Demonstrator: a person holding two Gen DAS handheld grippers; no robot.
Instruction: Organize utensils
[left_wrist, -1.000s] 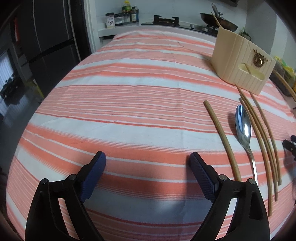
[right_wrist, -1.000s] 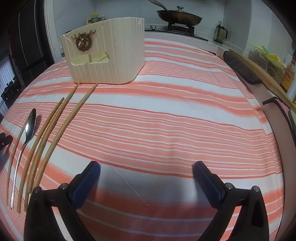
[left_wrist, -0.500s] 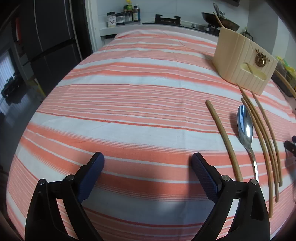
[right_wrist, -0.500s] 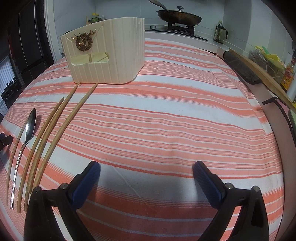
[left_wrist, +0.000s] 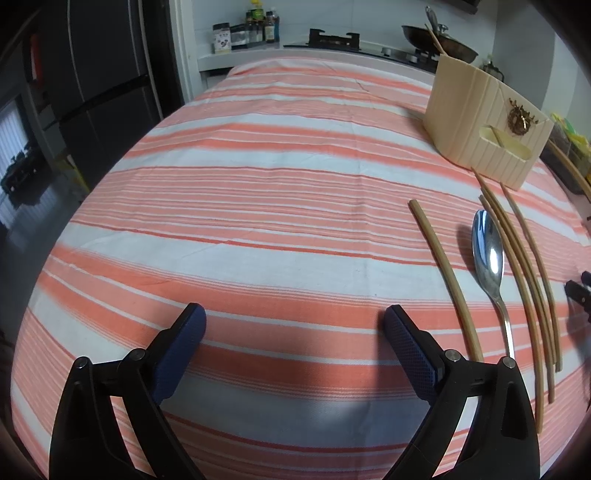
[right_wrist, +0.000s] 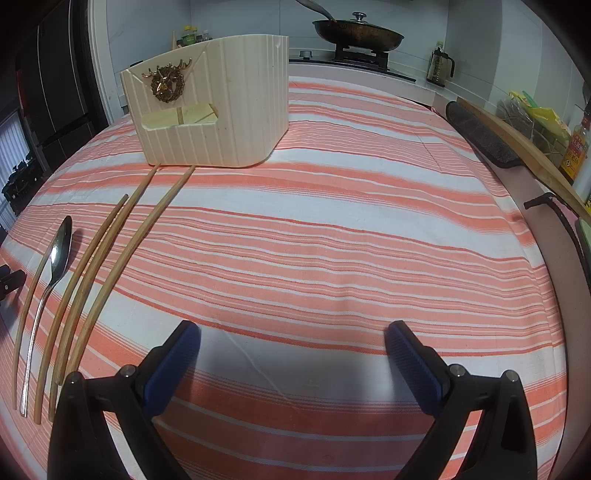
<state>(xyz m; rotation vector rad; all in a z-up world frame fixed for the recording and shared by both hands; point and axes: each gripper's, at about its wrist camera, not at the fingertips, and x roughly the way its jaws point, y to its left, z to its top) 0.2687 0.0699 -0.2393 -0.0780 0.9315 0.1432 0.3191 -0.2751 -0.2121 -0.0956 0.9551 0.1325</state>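
Since a second ago the left gripper (left_wrist: 293, 317) has drifted a little, so the cream utensil holder (left_wrist: 480, 125) sits slightly lower and nearer in its view, while the right gripper (right_wrist: 293, 334) has not shifted at all. Both tools hover above the orange-and-white striped tablecloth (left_wrist: 258, 206) with their blue-padded jaws spread wide and nothing between them. On the cloth, to the right of the left gripper, lie the loose utensils in a rough row: one wooden chopstick (left_wrist: 445, 277) by itself on the left, then a metal spoon (left_wrist: 489, 258) with its bowl pointing away toward the holder, then three more chopsticks (left_wrist: 524, 266) close together, two of them touching or nearly so along their length. In the right wrist view the same set lies at the left edge, the spoon (right_wrist: 51, 273) between the single chopstick and the group of three chopsticks (right_wrist: 110, 251), whose far tips reach just up to the base of the utensil holder (right_wrist: 214, 110). That holder stands upright on the cloth beyond them, ribbed, with a gold deer ornament (right_wrist: 166, 83) on its front and a low front pocket. Behind the table a pan (right_wrist: 356, 33) rests on a stove, and bottles (left_wrist: 258, 26) stand on the counter.
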